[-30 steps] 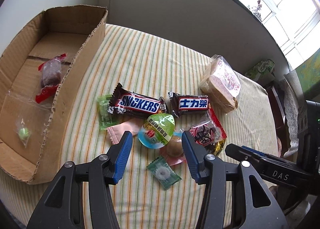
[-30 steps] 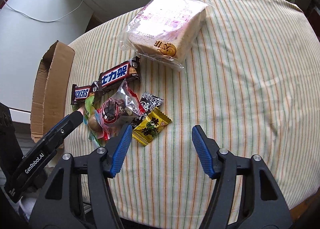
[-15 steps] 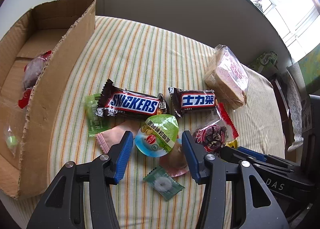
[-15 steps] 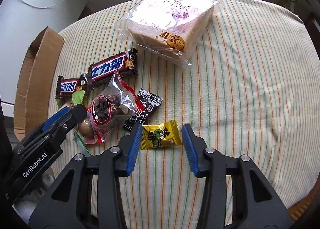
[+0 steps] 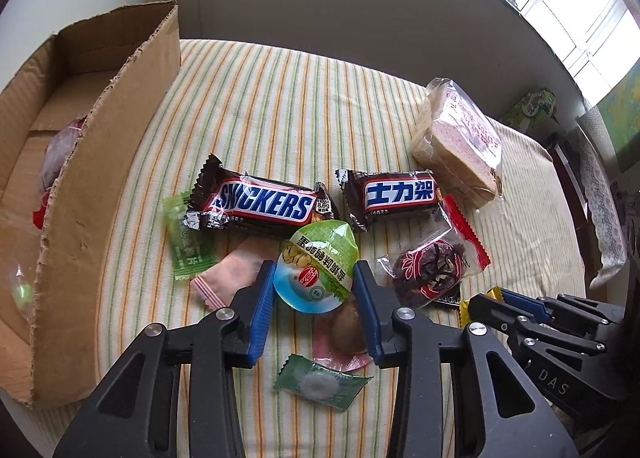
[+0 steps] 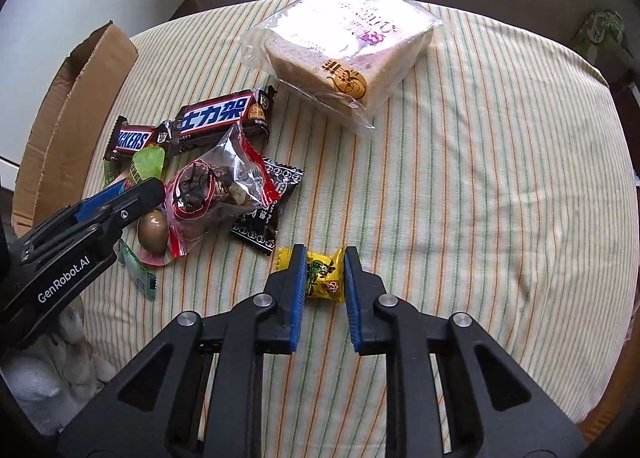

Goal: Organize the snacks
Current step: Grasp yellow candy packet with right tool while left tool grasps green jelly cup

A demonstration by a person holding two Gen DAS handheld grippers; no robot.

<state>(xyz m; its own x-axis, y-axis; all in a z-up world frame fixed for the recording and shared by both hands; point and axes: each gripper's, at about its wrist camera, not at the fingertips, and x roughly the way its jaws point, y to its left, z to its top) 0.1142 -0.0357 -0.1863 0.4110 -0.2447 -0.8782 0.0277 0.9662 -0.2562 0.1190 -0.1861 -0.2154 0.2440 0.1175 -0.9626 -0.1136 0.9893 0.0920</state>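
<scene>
My left gripper [image 5: 314, 290] closes its jaws around a jelly cup [image 5: 316, 266] with a green and blue foil lid; the blue pads sit at its rim on both sides and look to be touching it. It lies in the snack heap, just below the Snickers bar [image 5: 262, 202] and tilted over a pink packet [image 5: 232, 274]. My right gripper [image 6: 325, 278] closes on a small yellow candy [image 6: 322, 276] wrapped in crinkled film with green print, its twisted end poking out past my left-hand pad; the pads press on it. That candy lies apart from the heap, on bare striped tablecloth [image 6: 480, 186] with open cloth to the right and beyond. The cardboard box [image 5: 108, 162] stands at the left edge of the table, its torn wall close to the heap. A second ago both pairs of jaws stood wider, and the yellow candy lay against the black packet [image 6: 268, 210], not between my pads.
</scene>
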